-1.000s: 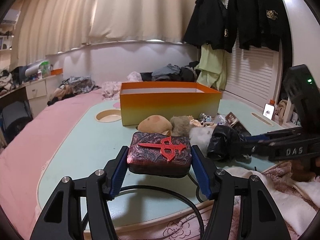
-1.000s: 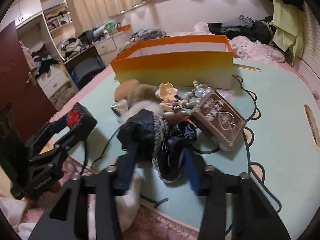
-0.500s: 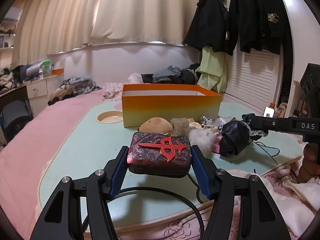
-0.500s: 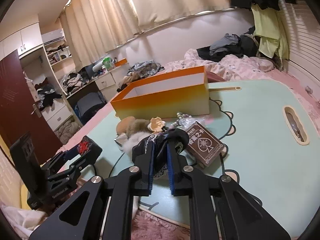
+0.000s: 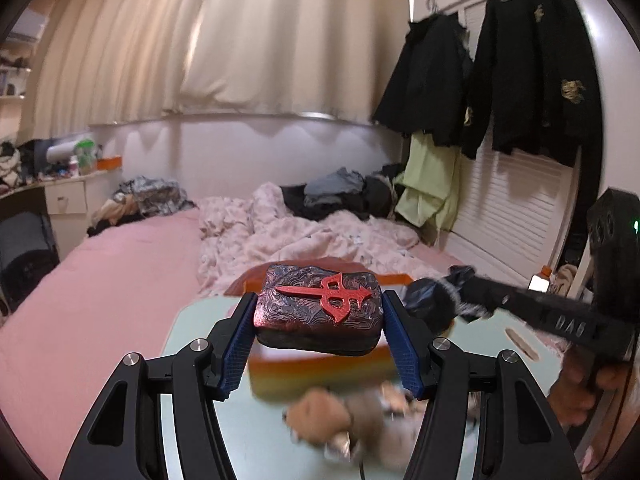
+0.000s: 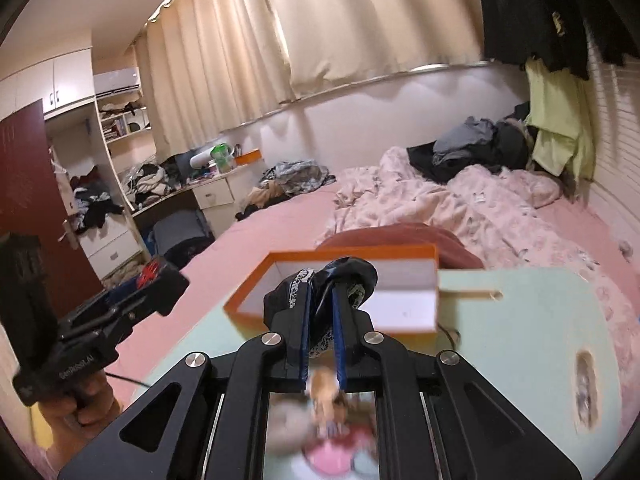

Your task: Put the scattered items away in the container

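Left wrist view, from nine o'clock across to three: a pink bed [image 5: 100, 280] fills the left side, with a rumpled blanket [image 5: 304, 240] toward twelve o'clock. At the centre the left claw [image 5: 318, 322] pinches a dark block with a red emblem [image 5: 320, 308] between its blue pads, clear of the pale green table [image 5: 192, 328]. Just below it, toward six o'clock, shows the blurred near wall of the orange box [image 5: 320, 372], and lower still a smeared heap of plush and small items [image 5: 348, 424] on the table. At three o'clock the right claw [image 5: 436, 298] reaches in holding a black bundle [image 5: 428, 300]. Right wrist view, again left to right: at eight o'clock the left claw [image 6: 160, 280] carries the emblem block, a hand [image 6: 76, 404] beneath it. At the centre the right claw [image 6: 322, 320] is pressed together on the black bundle [image 6: 332, 280], a lace-edged cloth bulging above the pads and hanging between them. The bundle sits in front of the orange box [image 6: 404, 304], open-topped with a white inside; whether it is over the opening I cannot tell. To three o'clock lies bare table [image 6: 520, 340].
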`<state>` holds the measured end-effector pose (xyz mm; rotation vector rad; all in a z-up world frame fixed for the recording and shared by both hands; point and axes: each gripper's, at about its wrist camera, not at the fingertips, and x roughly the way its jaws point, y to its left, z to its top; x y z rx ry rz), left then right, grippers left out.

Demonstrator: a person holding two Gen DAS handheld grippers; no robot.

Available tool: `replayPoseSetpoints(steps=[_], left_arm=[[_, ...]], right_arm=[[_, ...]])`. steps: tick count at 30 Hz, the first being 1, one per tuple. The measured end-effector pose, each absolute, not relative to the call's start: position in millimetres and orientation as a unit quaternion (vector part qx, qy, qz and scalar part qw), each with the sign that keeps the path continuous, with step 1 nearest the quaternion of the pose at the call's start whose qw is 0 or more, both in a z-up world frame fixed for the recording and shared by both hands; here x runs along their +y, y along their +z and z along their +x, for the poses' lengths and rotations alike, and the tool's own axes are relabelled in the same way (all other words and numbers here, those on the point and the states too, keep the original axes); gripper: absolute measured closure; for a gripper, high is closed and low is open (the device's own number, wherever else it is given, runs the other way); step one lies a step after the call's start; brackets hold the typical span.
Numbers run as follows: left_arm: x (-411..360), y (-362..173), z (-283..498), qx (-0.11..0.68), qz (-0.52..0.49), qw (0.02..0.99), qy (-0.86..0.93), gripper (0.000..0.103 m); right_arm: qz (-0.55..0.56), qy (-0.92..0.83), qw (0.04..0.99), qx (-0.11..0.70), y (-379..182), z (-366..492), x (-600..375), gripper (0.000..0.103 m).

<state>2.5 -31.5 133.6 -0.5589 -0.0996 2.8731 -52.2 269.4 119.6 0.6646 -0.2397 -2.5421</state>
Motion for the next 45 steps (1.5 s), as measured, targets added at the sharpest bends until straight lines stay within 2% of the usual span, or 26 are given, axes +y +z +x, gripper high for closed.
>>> replayPoseSetpoints(steps=[5, 7, 9, 10, 15, 17, 19, 21, 26, 31, 36, 41, 45], left_arm=[[-24, 114, -82, -0.05, -0.295, 0.142, 0.943, 0.042], [-19, 97, -104, -0.047, -0.338, 0.164, 0.926, 0.037], [-20, 85, -112, -0.06, -0.359, 0.165, 0.917, 0.035], [-22, 84, -110, -0.063, -0.356, 0.159, 0.919, 0.033], [-32, 98, -80, -0.058, -0.312, 0.142, 0.938, 0.03], [-39, 110, -68, -0.059, -0.293, 0.134, 0.945, 0.024], [-44, 119, -46, -0.051, -0.274, 0.119, 0.953, 0.01], [-44, 121, -22, -0.029, -0.26, 0.091, 0.961, 0.003], [-34, 81, 33, 0.004, -0.28, 0.111, 0.954, 0.003], [-25, 32, 67, 0.038, -0.308, 0.055, 0.949, 0.003], [-16, 2, 64, 0.042, -0.339, 0.032, 0.939, 0.002], [-12, -1, 64, 0.036, -0.326, 0.024, 0.944, 0.0], [-16, -3, 62, 0.021, -0.329, 0.031, 0.944, 0.0]], right_arm=[[0.306, -0.918, 0.233, -0.096, 102, -105, 259, 0.089], [0.336, -0.908, 0.225, -0.111, 93, -122, 258, 0.067], [0.352, -0.899, 0.23, -0.118, 89, -129, 258, 0.053], [0.348, -0.903, 0.224, -0.117, 89, -129, 259, 0.049], [0.313, -0.918, 0.221, -0.104, 106, -106, 268, 0.049], [0.306, -0.921, 0.223, -0.095, 113, -93, 270, 0.049], [0.302, -0.922, 0.229, -0.084, 118, -77, 270, 0.049], [0.296, -0.923, 0.236, -0.069, 117, -52, 271, 0.049], [0.303, -0.923, 0.237, -0.022, 85, 7, 273, 0.049], [0.333, -0.913, 0.238, 0.005, 51, 44, 276, 0.049], [0.382, -0.896, 0.224, 0.025, 20, 42, 269, 0.049], [0.396, -0.898, 0.19, 0.039, 6, 29, 266, 0.038], [0.393, -0.899, 0.18, 0.065, -2, 28, 258, 0.036]])
